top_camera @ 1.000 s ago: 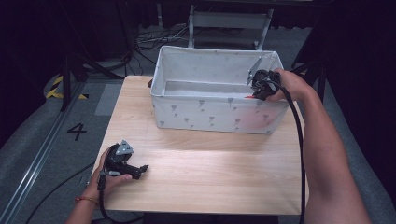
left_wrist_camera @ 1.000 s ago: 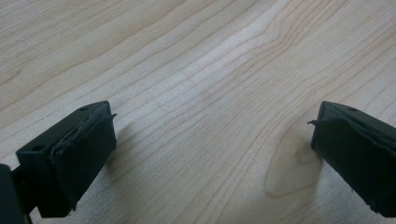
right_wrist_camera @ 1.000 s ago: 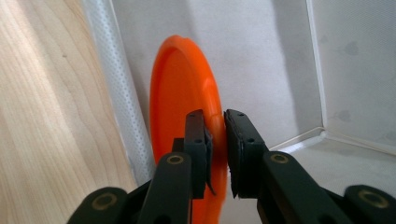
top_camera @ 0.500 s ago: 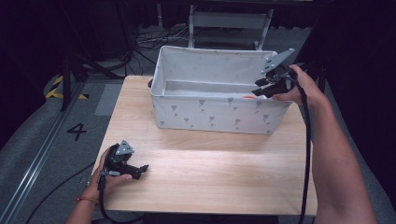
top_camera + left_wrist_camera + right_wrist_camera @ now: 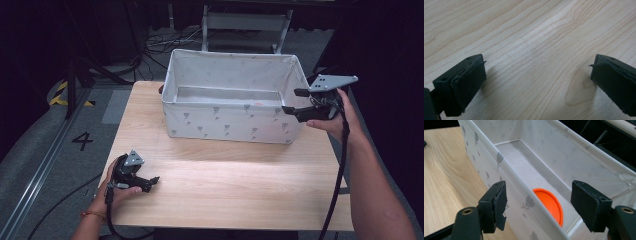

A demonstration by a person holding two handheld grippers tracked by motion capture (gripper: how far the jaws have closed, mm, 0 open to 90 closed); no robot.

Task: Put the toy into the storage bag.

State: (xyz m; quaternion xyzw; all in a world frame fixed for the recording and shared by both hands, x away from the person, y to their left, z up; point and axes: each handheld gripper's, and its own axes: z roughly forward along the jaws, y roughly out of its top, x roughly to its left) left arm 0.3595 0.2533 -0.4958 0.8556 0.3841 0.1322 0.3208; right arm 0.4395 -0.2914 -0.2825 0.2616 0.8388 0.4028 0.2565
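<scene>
A: Counting from the biggest down, you have one table (image 5: 225, 185), one bin (image 5: 225, 122) on its far half, two grippers and one disc (image 5: 550, 206).

B: Where does the disc sit?

A: On the bin's floor, at the right-hand end, against the near wall as the right gripper view has it. It lies flat and orange, with nothing touching it.

B: So the drop is done?

A: It looks that way to me. Your right gripper (image 5: 296, 100) hangs just outside the bin's right wall; its jaws have just been opening and now stand spread with nothing between them.

B: And the other one?

A: Your left gripper (image 5: 150, 181) rests on the table's near left corner, jaws spread wide over bare wood. I see nothing else left on the table to put away.
</scene>
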